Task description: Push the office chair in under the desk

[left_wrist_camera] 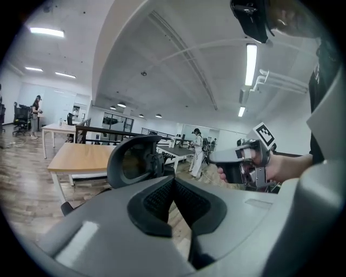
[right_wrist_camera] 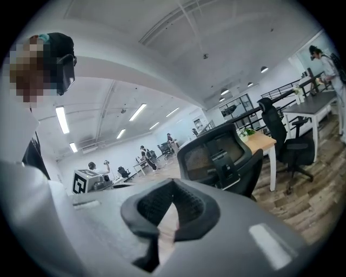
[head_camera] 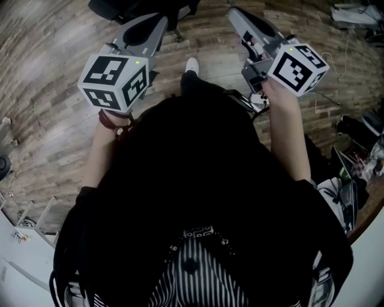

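Observation:
The black office chair (left_wrist_camera: 135, 162) stands ahead of me with its mesh back toward me; the right gripper view shows its back and lumbar bracket (right_wrist_camera: 216, 157), and the head view only its dark edge (head_camera: 120, 7) at the top. A wooden-topped desk (left_wrist_camera: 81, 157) stands beyond it, also the desk (right_wrist_camera: 259, 142) at the right. My left gripper (head_camera: 161, 19) is raised and shut, with nothing between its pads (left_wrist_camera: 162, 200). My right gripper (head_camera: 234, 13) is held level with it, shut and empty too. Neither touches the chair.
Wood-plank floor (head_camera: 54, 72) lies below. Bags and cables (head_camera: 354, 174) sit at my right, and white furniture (head_camera: 24, 240) at my lower left. A second black chair (right_wrist_camera: 286, 140) stands by a grey desk (right_wrist_camera: 313, 103). Several people stand far off among more desks.

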A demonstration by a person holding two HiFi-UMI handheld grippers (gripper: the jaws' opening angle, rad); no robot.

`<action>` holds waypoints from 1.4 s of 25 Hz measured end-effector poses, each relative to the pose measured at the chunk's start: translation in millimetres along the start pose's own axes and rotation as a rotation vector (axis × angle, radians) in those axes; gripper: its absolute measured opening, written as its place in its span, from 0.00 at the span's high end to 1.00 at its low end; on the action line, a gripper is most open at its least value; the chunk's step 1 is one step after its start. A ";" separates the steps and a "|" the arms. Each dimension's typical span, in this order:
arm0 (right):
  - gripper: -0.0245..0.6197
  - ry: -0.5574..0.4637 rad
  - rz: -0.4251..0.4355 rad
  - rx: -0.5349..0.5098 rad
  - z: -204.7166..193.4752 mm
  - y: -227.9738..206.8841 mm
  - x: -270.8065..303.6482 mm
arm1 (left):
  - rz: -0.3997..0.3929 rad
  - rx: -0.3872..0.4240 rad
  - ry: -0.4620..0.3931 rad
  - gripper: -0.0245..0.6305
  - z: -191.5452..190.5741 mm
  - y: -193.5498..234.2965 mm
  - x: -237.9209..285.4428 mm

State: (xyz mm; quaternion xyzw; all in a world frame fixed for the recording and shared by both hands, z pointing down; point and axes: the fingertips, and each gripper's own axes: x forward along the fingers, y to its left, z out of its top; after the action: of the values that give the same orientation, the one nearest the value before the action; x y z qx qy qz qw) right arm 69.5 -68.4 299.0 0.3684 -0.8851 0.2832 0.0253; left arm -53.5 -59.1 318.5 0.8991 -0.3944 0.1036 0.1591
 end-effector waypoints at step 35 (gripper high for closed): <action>0.96 0.003 0.142 -0.023 84.5 -129.3 29.0 | 0.336 -0.014 -0.006 0.95 42.0 55.3 66.0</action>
State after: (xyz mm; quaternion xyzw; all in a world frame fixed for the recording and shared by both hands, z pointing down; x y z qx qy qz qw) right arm 148.4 -204.3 297.9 0.3037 -0.9123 0.2747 0.0108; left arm -48.0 -154.5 311.4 0.8195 -0.5405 0.1234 0.1448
